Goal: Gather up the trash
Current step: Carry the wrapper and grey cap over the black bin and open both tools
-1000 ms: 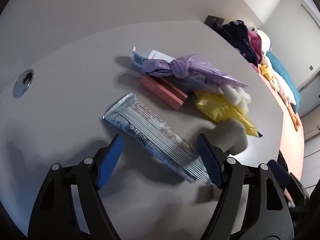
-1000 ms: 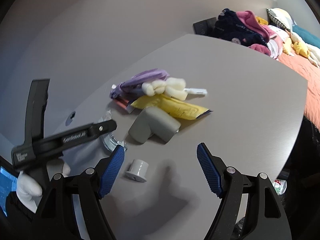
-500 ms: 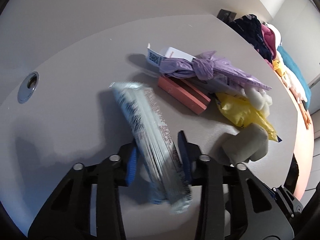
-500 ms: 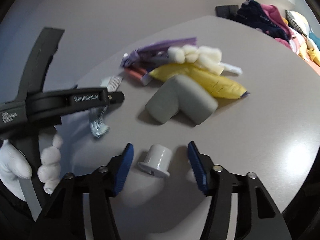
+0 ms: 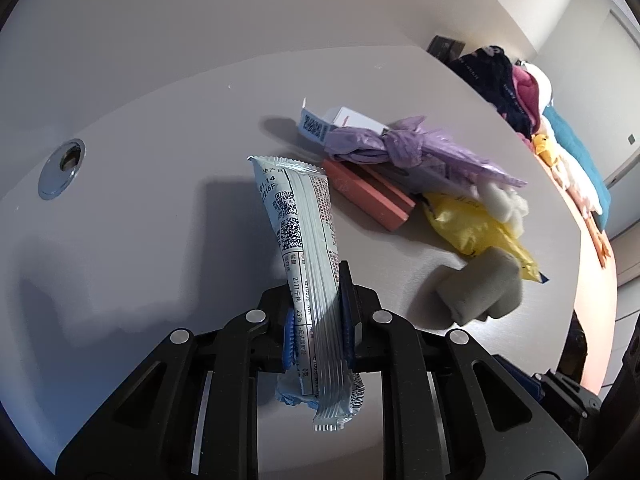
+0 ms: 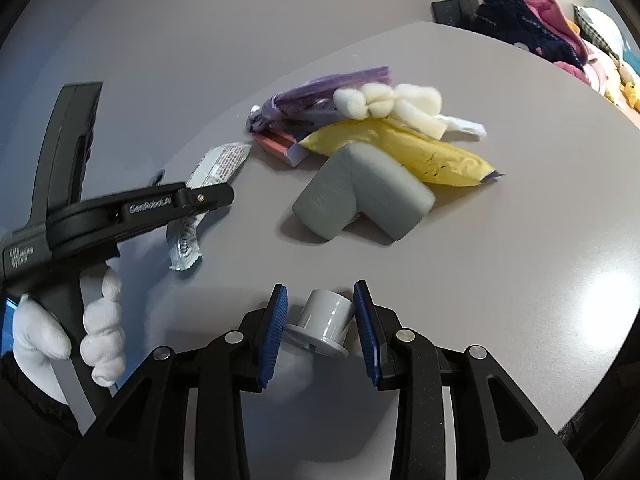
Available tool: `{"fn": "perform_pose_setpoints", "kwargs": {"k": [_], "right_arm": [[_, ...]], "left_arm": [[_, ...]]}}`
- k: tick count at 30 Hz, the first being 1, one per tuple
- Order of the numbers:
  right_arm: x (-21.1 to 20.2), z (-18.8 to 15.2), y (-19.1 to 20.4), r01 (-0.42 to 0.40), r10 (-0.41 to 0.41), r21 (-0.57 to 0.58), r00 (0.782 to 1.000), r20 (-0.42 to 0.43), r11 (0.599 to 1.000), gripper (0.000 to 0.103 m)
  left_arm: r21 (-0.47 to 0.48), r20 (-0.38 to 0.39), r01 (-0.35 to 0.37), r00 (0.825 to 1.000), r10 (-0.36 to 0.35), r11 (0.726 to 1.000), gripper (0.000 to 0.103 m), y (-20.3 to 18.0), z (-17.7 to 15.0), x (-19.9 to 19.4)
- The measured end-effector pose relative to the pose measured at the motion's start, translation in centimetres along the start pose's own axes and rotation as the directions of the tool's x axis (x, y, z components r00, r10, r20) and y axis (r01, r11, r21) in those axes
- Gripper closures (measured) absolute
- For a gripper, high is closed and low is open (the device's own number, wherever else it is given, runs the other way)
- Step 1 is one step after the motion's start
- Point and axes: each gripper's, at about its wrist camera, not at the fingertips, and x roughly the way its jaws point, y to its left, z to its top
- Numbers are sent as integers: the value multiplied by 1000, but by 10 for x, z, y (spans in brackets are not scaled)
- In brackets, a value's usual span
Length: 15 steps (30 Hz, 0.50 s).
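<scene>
While the right wrist view alone is showing the white-gloved hand (image 6: 100, 332), the left gripper (image 5: 318, 332) is clamping a silver-blue crinkled snack wrapper (image 5: 308, 248) above the grey table (image 5: 140, 220); the right gripper's (image 6: 320, 328) jaws are closing around a small grey plastic cap (image 6: 326, 320), pads not yet pressing.

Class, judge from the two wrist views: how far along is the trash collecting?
Nothing looks binned yet. The left gripper clamps the silver snack wrapper; the right gripper is closing around the small grey plastic cap. The grey foam corner piece and yellow packet remain.
</scene>
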Motion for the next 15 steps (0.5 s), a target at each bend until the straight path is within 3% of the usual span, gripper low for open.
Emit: {"fn": "perform_pose_setpoints", "kwargs": {"k": [15], "right_arm": [[-78, 15, -26, 16, -22, 38, 985, 172, 999, 67]], "left_arm": [[98, 83, 82, 992, -90, 992, 86, -57, -3, -46]]}}
